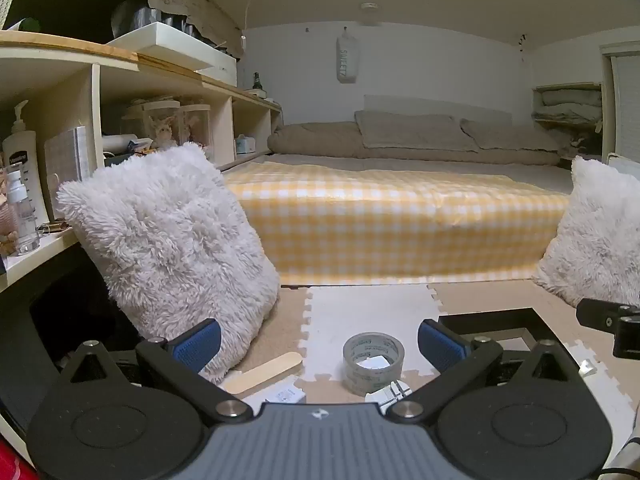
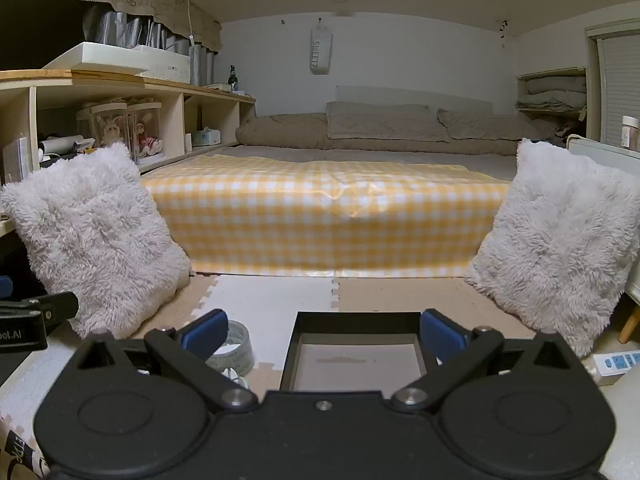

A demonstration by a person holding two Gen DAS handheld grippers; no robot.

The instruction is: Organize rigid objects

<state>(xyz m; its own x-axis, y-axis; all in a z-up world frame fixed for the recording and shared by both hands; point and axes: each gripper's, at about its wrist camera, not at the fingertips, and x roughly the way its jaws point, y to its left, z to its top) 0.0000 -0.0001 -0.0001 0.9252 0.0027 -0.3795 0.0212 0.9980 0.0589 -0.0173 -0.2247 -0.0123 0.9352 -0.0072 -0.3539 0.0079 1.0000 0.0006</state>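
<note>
A roll of clear tape (image 1: 373, 363) stands on the foam floor mat between the fingers of my open, empty left gripper (image 1: 320, 344). A wooden stick (image 1: 269, 372), a small white box (image 1: 285, 394) and a white ridged piece (image 1: 394, 391) lie beside it. A black tray (image 2: 356, 350) sits to the right; my right gripper (image 2: 323, 334) is open and empty just above it. The tape also shows in the right wrist view (image 2: 236, 350), and the tray in the left wrist view (image 1: 492, 322).
Two fluffy white pillows (image 2: 100, 236) (image 2: 560, 240) lean at either side of a bed with a yellow checked cover (image 2: 324, 220). Wooden shelves (image 1: 120, 92) with bottles and jars run along the left. A power strip (image 2: 616, 362) lies at the right.
</note>
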